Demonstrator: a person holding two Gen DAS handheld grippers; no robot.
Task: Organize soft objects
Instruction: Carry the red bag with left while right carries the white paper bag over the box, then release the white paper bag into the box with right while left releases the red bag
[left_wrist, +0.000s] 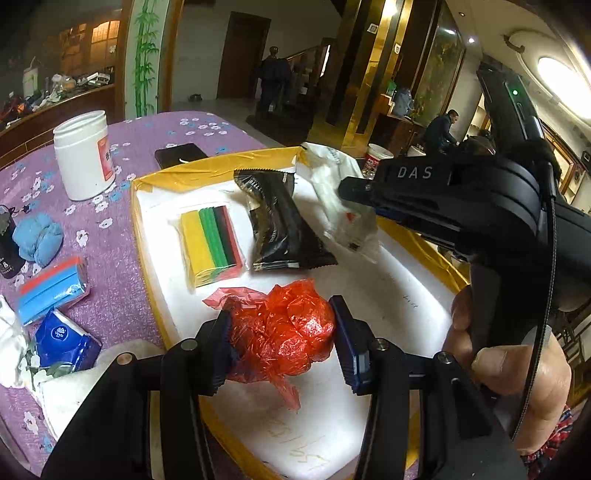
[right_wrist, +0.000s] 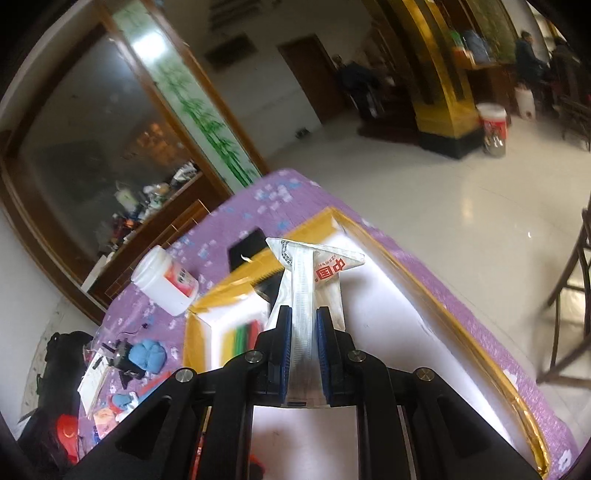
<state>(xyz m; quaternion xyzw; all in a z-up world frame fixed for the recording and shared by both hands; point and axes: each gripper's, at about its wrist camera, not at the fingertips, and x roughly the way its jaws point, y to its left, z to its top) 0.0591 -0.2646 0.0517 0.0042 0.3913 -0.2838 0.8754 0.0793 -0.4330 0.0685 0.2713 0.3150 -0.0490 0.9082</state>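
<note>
Left wrist view low and close over white tray (left_wrist: 369, 295), right wrist view higher, sharing it (right_wrist: 388, 314)

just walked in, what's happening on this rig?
A person with two handheld grippers is sorting soft items into a white tray edged in yellow tape. The left gripper is shut on a crumpled red plastic bag over the tray; the right gripper is shut on a white packet. A striped pack and black pouch lie inside.

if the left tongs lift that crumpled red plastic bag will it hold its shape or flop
Probably floppy: the red plastic bag is thin, crinkled film, and a loose tail hangs below the left tongs. It likely weighs very little for its bulk. Its glossy surface may slip, though the pads press both sides.
</note>
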